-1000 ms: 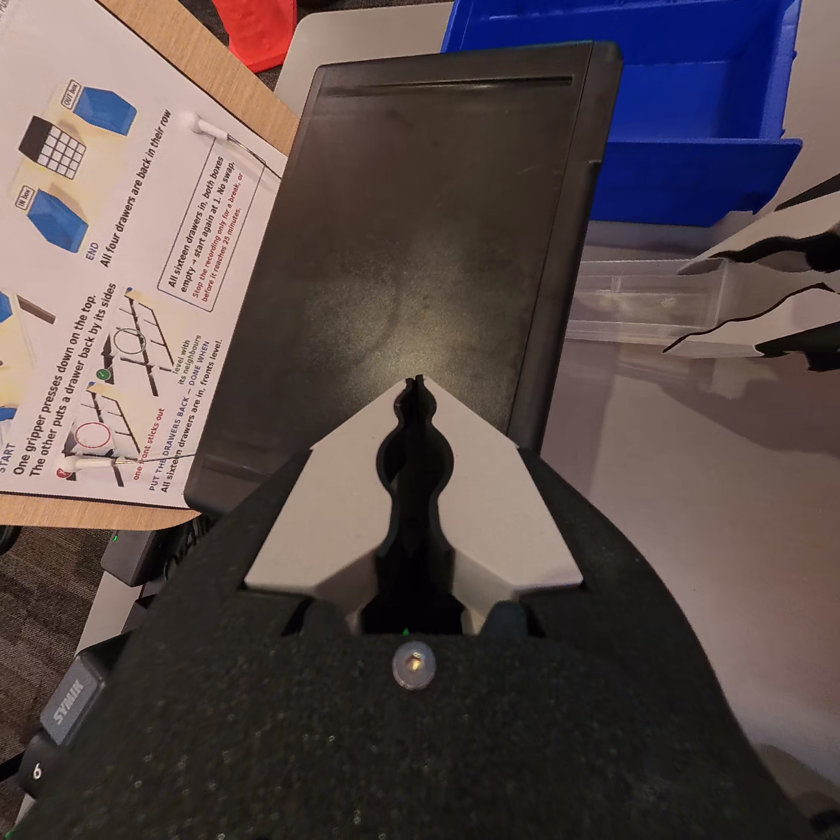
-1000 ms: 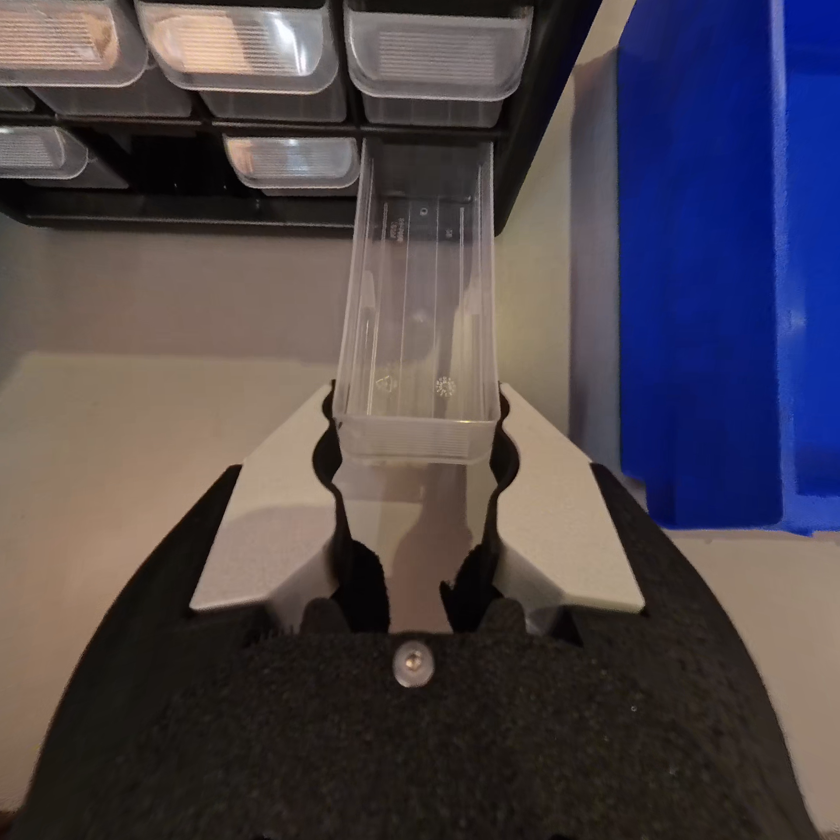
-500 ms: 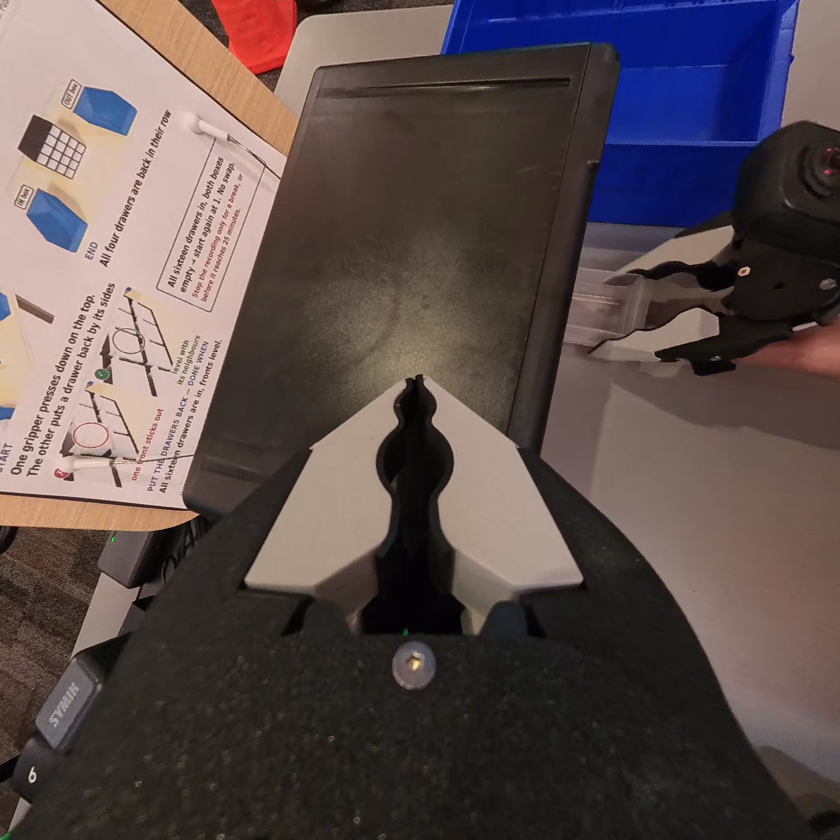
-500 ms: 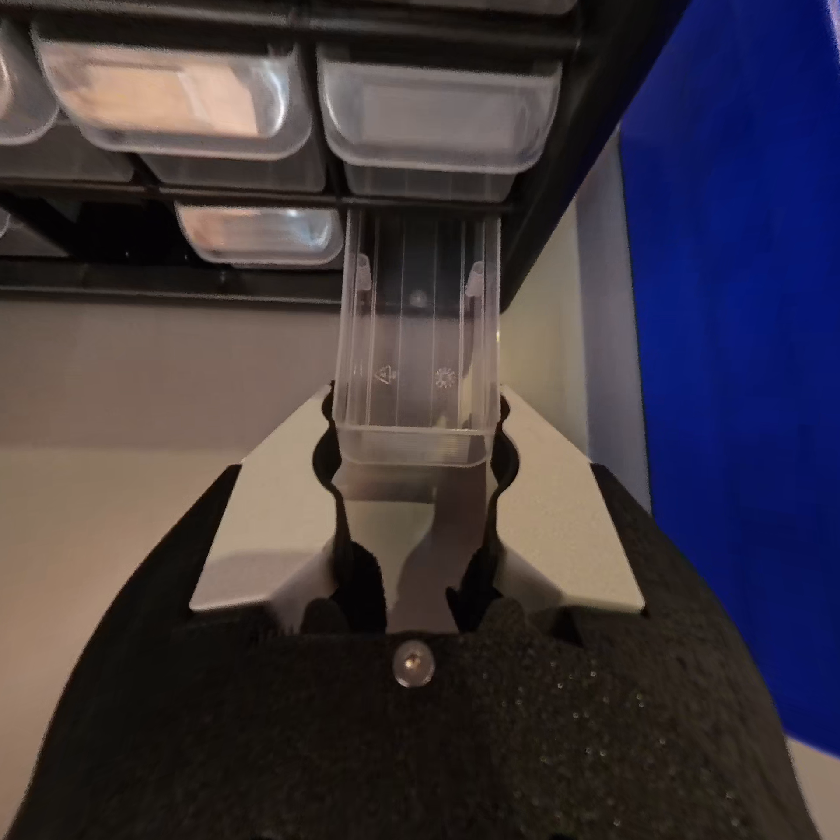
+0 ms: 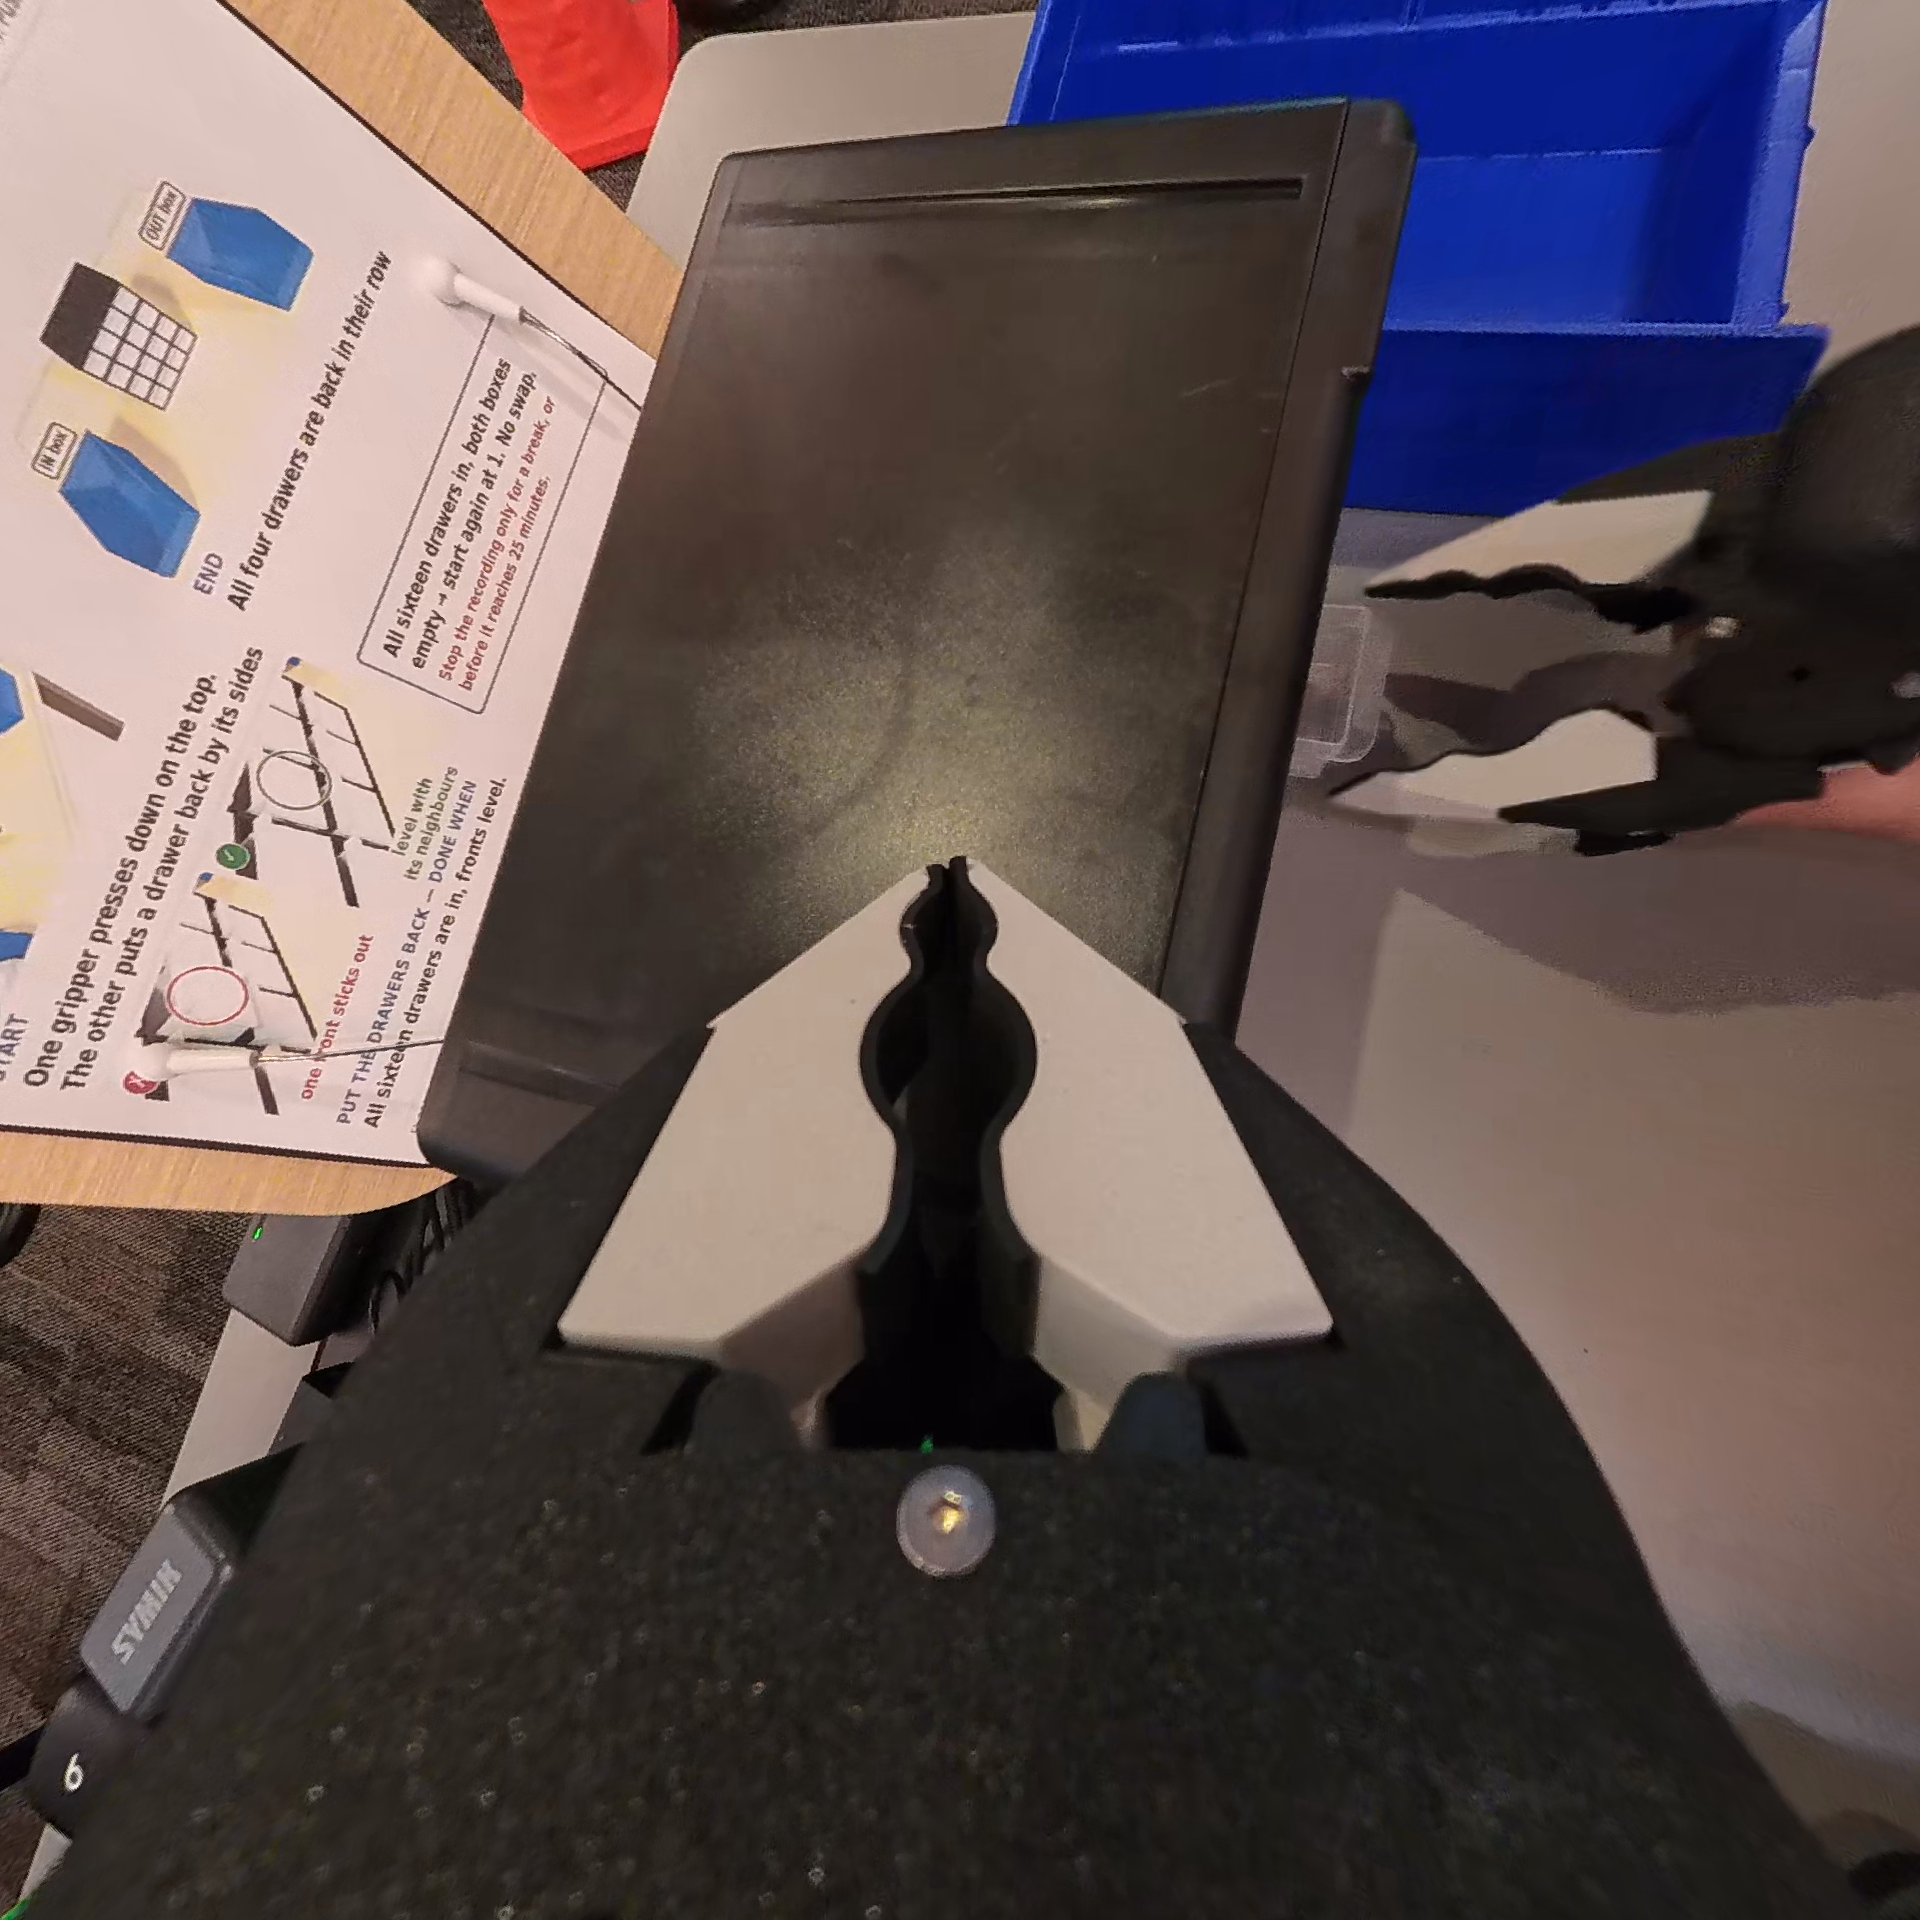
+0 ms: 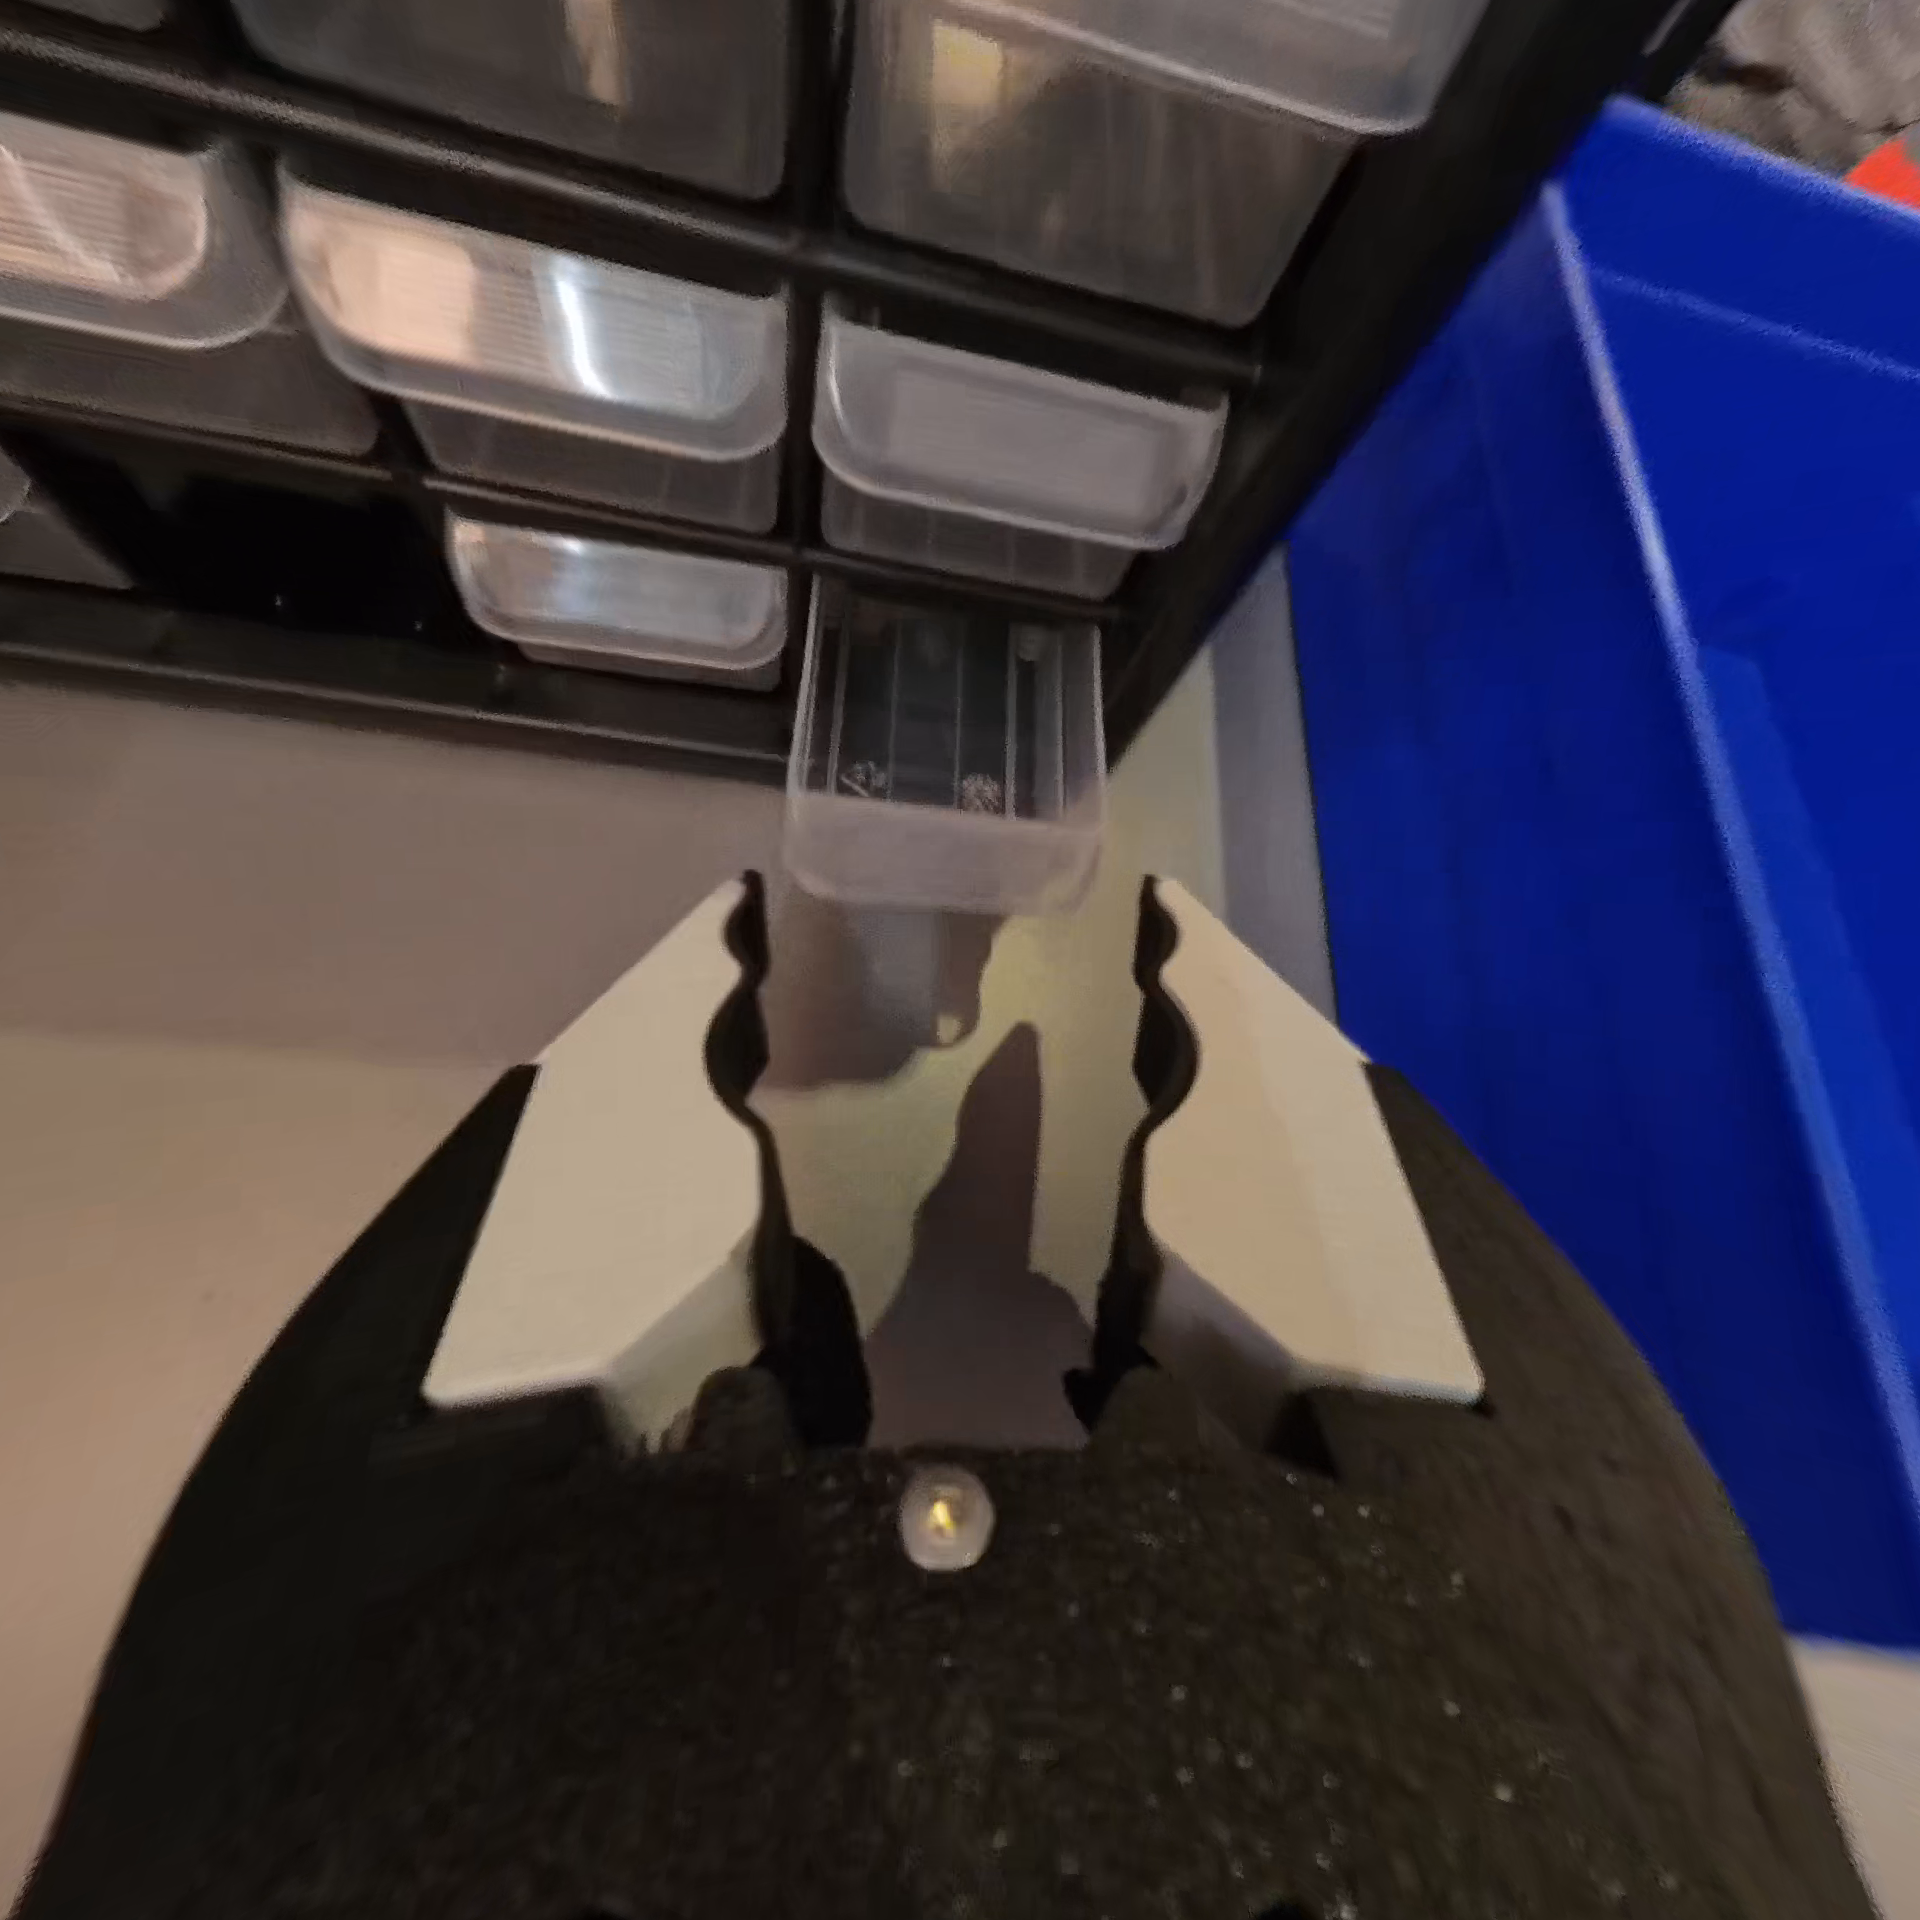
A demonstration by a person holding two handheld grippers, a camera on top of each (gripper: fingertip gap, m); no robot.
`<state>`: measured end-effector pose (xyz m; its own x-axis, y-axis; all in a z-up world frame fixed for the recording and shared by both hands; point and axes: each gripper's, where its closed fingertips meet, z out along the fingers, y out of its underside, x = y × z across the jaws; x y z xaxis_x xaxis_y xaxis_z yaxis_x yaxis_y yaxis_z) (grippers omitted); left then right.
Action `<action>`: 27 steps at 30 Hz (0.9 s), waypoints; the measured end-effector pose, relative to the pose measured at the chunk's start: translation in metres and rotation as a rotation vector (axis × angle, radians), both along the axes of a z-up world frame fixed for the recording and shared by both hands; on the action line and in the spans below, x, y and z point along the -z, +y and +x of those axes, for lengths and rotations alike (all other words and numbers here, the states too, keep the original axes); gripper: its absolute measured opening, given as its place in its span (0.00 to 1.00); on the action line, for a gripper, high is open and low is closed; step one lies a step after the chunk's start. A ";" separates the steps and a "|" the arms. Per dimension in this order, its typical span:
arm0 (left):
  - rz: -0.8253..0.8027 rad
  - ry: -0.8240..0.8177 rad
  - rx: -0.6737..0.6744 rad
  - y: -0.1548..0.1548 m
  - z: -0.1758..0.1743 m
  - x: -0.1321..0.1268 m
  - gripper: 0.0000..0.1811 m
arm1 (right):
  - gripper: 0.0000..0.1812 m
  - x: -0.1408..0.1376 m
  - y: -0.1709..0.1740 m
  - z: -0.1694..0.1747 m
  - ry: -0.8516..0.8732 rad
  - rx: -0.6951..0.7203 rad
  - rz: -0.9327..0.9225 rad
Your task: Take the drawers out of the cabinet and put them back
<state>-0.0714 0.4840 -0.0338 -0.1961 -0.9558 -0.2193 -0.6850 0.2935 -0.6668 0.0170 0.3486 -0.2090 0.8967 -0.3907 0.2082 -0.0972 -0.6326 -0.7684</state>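
The black cabinet (image 5: 977, 582) lies under my left gripper (image 5: 954, 868), which is shut and rests on its top. In the right wrist view the cabinet front (image 6: 800, 260) holds several clear drawers. One clear drawer (image 6: 945, 790) sticks partly out of the bottom right slot. My right gripper (image 6: 945, 894) is open just in front of that drawer and no longer touches it. It also shows in the left wrist view (image 5: 1382, 707), beside the same drawer (image 5: 1340, 696).
A blue bin (image 6: 1621, 831) stands close to the right of the cabinet, and shows behind it in the left wrist view (image 5: 1558, 239). A printed instruction sheet (image 5: 260, 582) lies on a wooden board left of the cabinet. A red object (image 5: 592, 73) lies beyond it. The grey table (image 5: 1558, 1195) extends to the right.
My right gripper pushed the clear drawer further into the bottom right slot, then opened and let go of it. My left gripper has stayed shut on the cabinet top.
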 end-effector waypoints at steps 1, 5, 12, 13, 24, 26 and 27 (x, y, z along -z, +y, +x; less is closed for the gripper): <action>0.002 0.001 0.000 0.000 0.000 0.000 0.00 | 0.33 -0.002 -0.006 -0.003 -0.005 0.012 0.022; 0.013 0.008 -0.003 0.000 0.000 0.000 0.00 | 0.18 0.002 -0.006 -0.002 0.012 0.027 0.055; 0.005 0.001 -0.005 0.001 0.000 0.000 0.00 | 0.18 0.011 0.019 0.013 0.018 0.010 0.022; 0.003 0.000 -0.003 0.001 0.000 0.000 0.00 | 0.18 0.011 0.022 0.013 0.020 0.007 0.023; -0.001 -0.002 0.001 0.001 0.000 0.000 0.00 | 0.18 0.012 0.036 0.017 0.058 -0.006 0.027; 0.001 -0.001 0.001 0.001 0.000 0.000 0.00 | 0.19 0.014 0.034 0.016 0.062 -0.012 0.020; 0.001 -0.001 0.001 0.001 0.000 0.000 0.00 | 0.21 0.014 0.031 0.015 0.064 -0.015 0.016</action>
<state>-0.0710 0.4852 -0.0333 -0.1964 -0.9554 -0.2207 -0.6840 0.2948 -0.6673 0.0319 0.3799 -0.2227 0.9137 -0.3802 0.1437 -0.1375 -0.6219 -0.7710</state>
